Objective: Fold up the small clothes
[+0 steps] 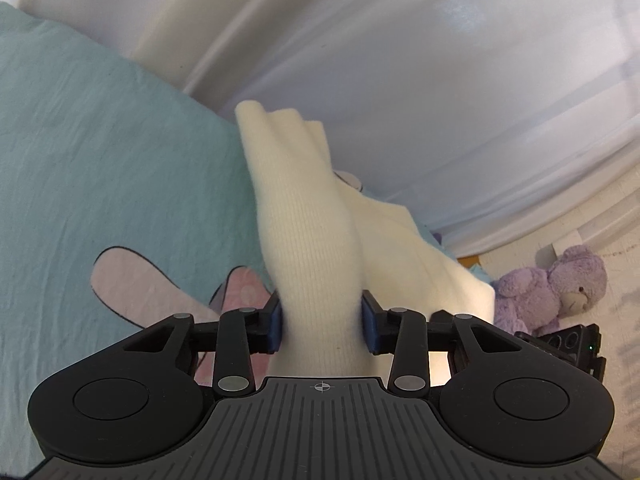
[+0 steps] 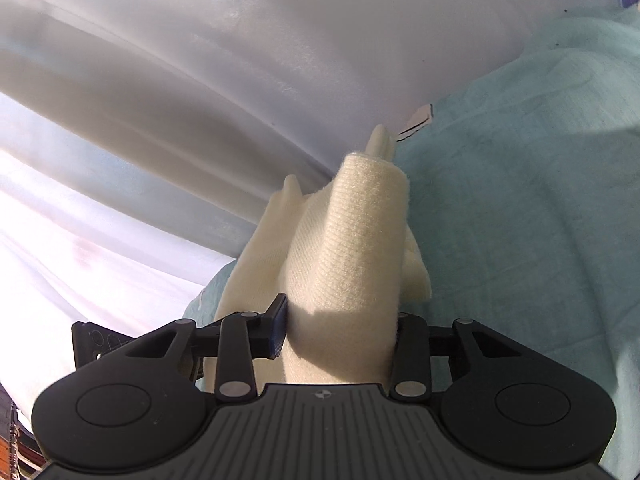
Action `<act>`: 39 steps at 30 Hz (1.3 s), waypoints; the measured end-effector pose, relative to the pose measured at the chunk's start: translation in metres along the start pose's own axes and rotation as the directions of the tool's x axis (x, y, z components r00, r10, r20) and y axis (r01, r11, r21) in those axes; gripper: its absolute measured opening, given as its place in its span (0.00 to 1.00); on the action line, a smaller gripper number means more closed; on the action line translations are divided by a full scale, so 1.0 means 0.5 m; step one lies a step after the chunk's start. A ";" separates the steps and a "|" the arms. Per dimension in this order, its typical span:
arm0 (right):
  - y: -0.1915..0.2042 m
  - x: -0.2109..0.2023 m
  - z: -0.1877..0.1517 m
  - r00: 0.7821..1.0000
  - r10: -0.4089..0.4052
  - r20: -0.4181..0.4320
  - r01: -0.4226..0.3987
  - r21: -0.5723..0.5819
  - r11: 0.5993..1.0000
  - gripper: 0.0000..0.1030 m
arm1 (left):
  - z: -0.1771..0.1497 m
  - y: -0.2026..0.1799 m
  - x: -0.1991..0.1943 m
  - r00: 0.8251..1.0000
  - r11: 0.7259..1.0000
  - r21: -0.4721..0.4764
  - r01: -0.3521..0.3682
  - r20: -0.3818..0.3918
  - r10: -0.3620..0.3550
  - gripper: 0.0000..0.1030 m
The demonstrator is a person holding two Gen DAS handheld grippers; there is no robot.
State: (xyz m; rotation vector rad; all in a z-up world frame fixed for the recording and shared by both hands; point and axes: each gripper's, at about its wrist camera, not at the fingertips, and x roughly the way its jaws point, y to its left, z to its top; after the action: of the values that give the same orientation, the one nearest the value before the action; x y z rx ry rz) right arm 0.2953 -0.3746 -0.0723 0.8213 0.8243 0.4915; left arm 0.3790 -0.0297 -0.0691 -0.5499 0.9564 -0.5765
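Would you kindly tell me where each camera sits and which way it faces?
Left wrist: on the left gripper, looking along its fingers at the cream knit garment, teal bedsheet and purple teddy.
Right wrist: on the right gripper, facing the white curtain.
Shared: garment, sheet, curtain.

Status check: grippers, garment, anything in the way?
Left gripper and right gripper shut on cream knit garment, lifted over teal sheet. Purple teddy off aside.

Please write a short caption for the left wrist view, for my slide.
Left tongs grip a bunched cream knit garment above a teal bedsheet; a purple teddy bear sits at right.
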 end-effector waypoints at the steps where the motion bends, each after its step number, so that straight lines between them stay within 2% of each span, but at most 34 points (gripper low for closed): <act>1: 0.008 0.001 -0.003 1.000 0.004 -0.007 -0.004 -0.002 1.000 0.35 | -0.001 -0.010 -0.007 1.000 1.000 0.012 -0.003 0.008 0.003 0.40; 4: 0.040 0.005 -0.016 0.999 0.026 -0.023 -0.026 -0.017 1.000 0.35 | -0.002 -0.028 -0.045 0.999 0.999 0.046 -0.027 0.034 0.025 0.40; 9: 0.087 0.025 -0.037 0.995 0.081 -0.061 -0.082 -0.016 0.997 0.35 | -0.011 -0.029 -0.127 0.996 0.998 0.037 -0.052 0.073 0.049 0.40; 14: 0.136 0.073 -0.074 0.985 0.104 -0.136 -0.108 -0.023 0.994 0.35 | -0.036 -0.015 -0.210 0.987 0.992 0.032 -0.121 0.114 0.116 0.41; 19: 0.168 0.139 -0.111 0.976 0.084 -0.202 -0.092 -0.031 0.995 0.35 | -0.060 0.028 -0.261 0.975 0.983 0.003 -0.183 0.131 0.181 0.41; 23: 0.184 0.195 -0.131 0.975 0.012 -0.221 -0.029 -0.073 0.997 0.36 | -0.073 0.076 -0.263 0.963 0.972 -0.040 -0.233 0.132 0.236 0.42; 25: 0.192 0.202 -0.142 0.981 -0.033 -0.193 0.011 -0.113 0.993 0.38 | -0.080 0.102 -0.261 0.953 0.962 -0.052 -0.267 0.132 0.272 0.44; 27: 0.204 0.193 -0.145 0.983 -0.118 -0.142 0.094 -0.163 0.982 0.52 | -0.093 0.122 -0.265 0.940 0.952 -0.074 -0.296 0.153 0.304 0.48; 30: 0.209 0.145 -0.165 0.981 -0.180 -0.067 0.164 -0.201 0.966 0.57 | -0.116 0.134 -0.288 0.921 0.936 -0.090 -0.341 0.165 0.352 0.52; 34: 0.172 0.059 -0.225 0.982 -0.190 -0.024 0.185 -0.135 0.973 0.61 | -0.187 0.130 -0.346 0.910 0.932 -0.031 -0.360 0.209 0.358 0.55; 36: 0.157 0.024 -0.271 0.982 -0.188 -0.031 0.184 -0.104 0.977 0.64 | -0.237 0.125 -0.381 0.895 0.919 -0.002 -0.394 0.229 0.384 0.57; 39: 0.138 0.002 -0.345 0.987 -0.140 -0.085 0.137 -0.043 0.990 0.65 | -0.313 0.120 -0.426 0.858 0.882 0.017 -0.472 0.241 0.454 0.62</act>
State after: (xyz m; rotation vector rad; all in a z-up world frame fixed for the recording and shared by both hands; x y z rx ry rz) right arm 0.1532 -0.2561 -0.0884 0.7064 0.9437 0.4209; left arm 0.1592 0.1286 -0.0560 -0.2910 0.8029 -0.1070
